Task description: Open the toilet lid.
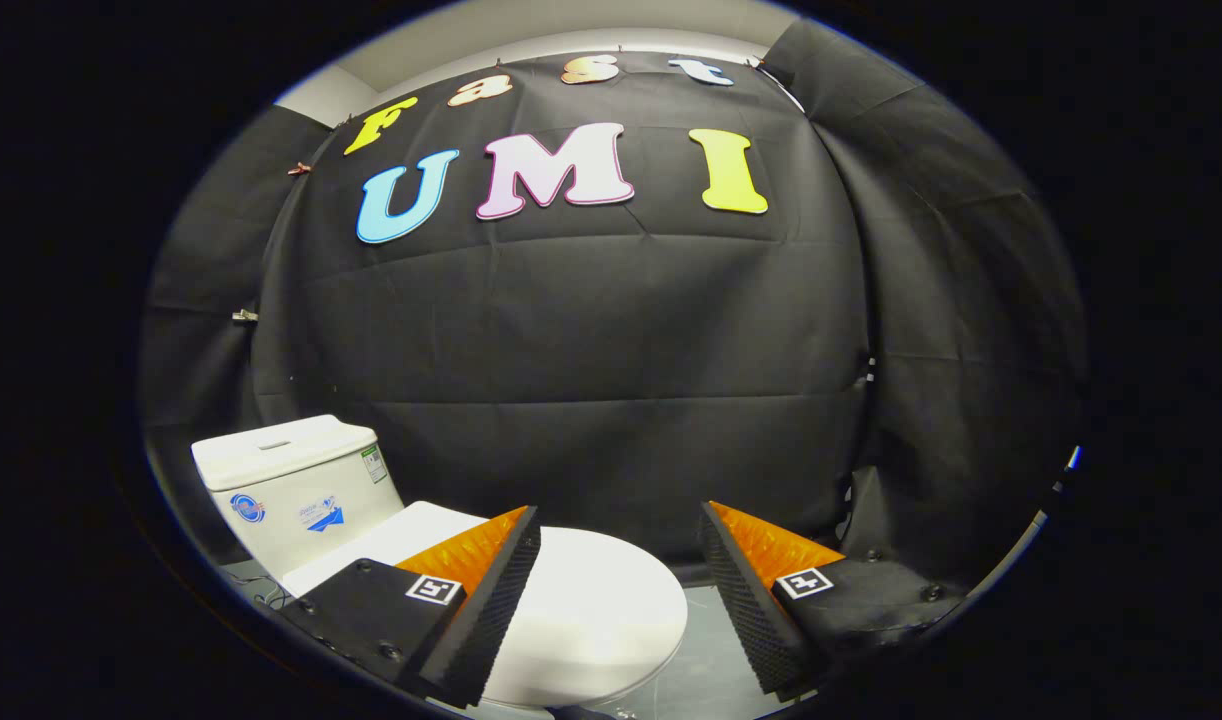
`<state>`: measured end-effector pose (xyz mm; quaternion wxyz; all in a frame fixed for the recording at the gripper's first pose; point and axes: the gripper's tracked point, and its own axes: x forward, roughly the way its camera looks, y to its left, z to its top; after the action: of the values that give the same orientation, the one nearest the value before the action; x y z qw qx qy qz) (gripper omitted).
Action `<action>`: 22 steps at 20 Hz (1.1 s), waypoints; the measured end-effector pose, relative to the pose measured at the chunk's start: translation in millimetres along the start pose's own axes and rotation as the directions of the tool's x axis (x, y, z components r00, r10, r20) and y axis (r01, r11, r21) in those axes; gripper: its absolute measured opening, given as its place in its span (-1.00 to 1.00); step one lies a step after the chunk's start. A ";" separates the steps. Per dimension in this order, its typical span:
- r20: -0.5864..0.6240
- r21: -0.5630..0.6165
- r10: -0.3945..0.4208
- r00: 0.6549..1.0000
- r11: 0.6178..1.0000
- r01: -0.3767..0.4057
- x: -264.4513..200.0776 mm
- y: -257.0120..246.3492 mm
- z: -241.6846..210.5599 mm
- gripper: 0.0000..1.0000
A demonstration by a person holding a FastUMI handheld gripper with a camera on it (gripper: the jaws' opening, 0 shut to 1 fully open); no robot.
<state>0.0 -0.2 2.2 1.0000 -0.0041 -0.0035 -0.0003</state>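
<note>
A: Gripper [619, 545]?
B: Fingers [491, 590] spread wide, nothing between the pads, gripping nothing.
A: Toilet?
B: White toilet [451, 560] sits ahead of the fingers and off toward the left one. Lid [596, 610] is down flat on the bowl — closed.
A: Lid relative to the fingers?
B: Left finger overlaps the lid's near-left part in view; can't tell if it touches. Lid's rounded front runs into the gap between the fingers. Right finger is apart from it, over grey floor [706, 640].
A: Tank?
B: Tank [291, 490] beyond the left finger, further left, lid on — stickers on its front, too small to read.
A: Background?
B: Black cloth wall [611, 350] beyond everything.
</note>
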 end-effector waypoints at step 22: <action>-0.007 0.010 0.011 1.000 1.000 -0.011 -1.3 4.1 -1.5 0.96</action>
<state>-1.4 3.9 0.6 1.0000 0.0009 0.0001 0.0050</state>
